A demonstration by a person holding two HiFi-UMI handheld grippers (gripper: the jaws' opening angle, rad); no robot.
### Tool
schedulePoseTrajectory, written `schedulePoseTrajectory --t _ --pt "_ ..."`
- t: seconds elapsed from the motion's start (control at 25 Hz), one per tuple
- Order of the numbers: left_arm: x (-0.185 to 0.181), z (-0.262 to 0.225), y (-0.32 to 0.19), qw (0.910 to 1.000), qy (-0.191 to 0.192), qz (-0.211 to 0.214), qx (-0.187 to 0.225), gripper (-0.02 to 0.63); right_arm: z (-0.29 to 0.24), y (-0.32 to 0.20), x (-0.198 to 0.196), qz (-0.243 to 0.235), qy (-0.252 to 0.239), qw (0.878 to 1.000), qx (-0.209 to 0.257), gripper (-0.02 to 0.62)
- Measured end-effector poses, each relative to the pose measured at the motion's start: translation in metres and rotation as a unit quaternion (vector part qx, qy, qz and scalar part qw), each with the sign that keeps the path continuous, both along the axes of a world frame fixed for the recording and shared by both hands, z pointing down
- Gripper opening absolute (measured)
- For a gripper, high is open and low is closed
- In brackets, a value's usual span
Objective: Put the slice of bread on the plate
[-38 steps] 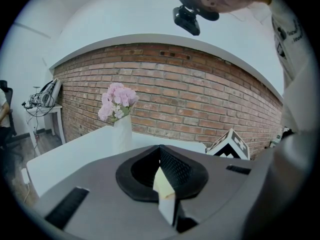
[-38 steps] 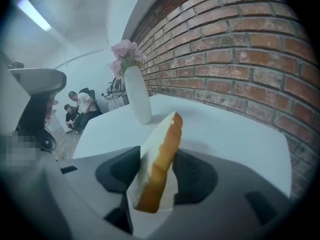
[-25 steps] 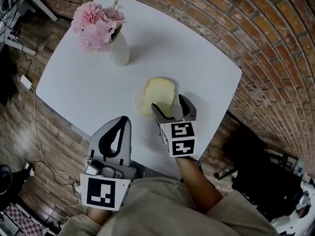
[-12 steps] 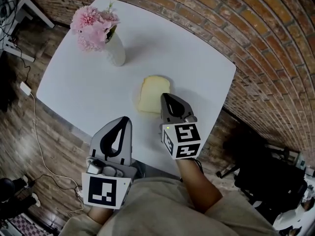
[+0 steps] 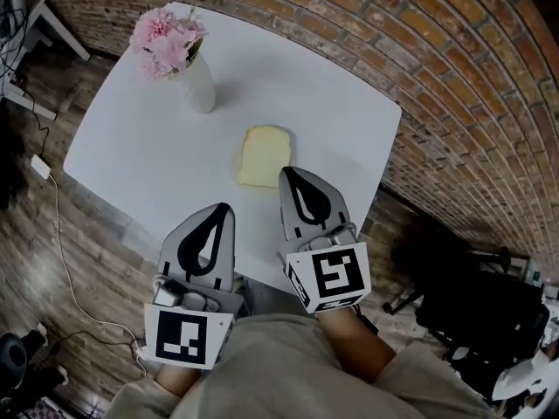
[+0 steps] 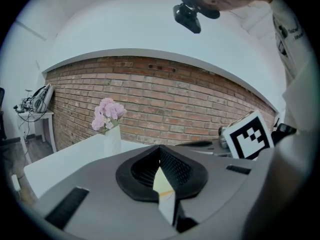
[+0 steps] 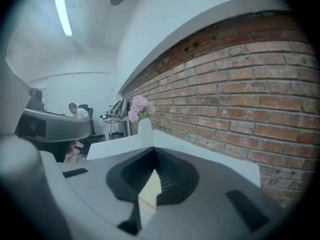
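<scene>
The pale yellow slice of bread point(image 5: 265, 155) lies flat on the white table point(image 5: 140, 147), on a clear plate point(image 5: 237, 169) whose rim shows only faintly at the slice's left. My right gripper point(image 5: 288, 174) is shut and empty, its tips just short of the slice's near edge and above it. My left gripper point(image 5: 224, 208) hangs over the table's near edge, also shut with nothing in it. A strip of bread point(image 6: 162, 184) shows through the slit of the left gripper point(image 6: 160, 147). In the right gripper view the bread point(image 7: 149, 191) shows the same way below that gripper's point(image 7: 153, 149) tips.
A white vase point(image 5: 197, 84) of pink flowers point(image 5: 166, 37) stands at the table's far left corner. A brick wall point(image 5: 454, 77) runs along the table's right side. Cables point(image 5: 57, 199) lie on the wood floor at left. A person point(image 7: 77, 111) sits far off in the right gripper view.
The right gripper's jaws stood open around the bread's near edge; they have shut, empty, and the gripper has risen and drawn back. The bread stays on the plate.
</scene>
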State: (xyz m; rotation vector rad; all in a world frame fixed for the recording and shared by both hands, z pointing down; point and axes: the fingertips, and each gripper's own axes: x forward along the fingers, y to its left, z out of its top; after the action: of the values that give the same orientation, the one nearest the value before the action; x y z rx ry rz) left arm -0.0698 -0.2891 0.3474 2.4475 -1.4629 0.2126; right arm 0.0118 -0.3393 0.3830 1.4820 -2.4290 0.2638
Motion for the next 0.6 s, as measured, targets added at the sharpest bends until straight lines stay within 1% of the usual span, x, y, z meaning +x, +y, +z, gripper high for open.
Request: schedulePoseTrajectory --t 0.12,0.28,0.48,0.6 --pt "0.0 -0.014 0.016 0.9998 0.002 0.004 0.017 0.011 -0.035 0.025 -0.003 -0.004 -0.001 0.999 0.04 0.008" --pt "0.002 -0.035 0.044 0.999 0.006 0.013 0.043 0.011 -0.07 0.066 -0.006 -0.008 -0.008 0.997 0.073 0.008" --pt "0.009 -0.057 0.086 0.9972 0.009 0.029 0.068 0.011 -0.095 0.12 -0.01 -0.009 -0.02 0.995 0.096 0.008" --pt "0.012 -0.067 0.11 0.9961 0.01 0.038 0.078 0.011 -0.103 0.149 -0.012 -0.011 -0.028 0.995 0.096 0.008"
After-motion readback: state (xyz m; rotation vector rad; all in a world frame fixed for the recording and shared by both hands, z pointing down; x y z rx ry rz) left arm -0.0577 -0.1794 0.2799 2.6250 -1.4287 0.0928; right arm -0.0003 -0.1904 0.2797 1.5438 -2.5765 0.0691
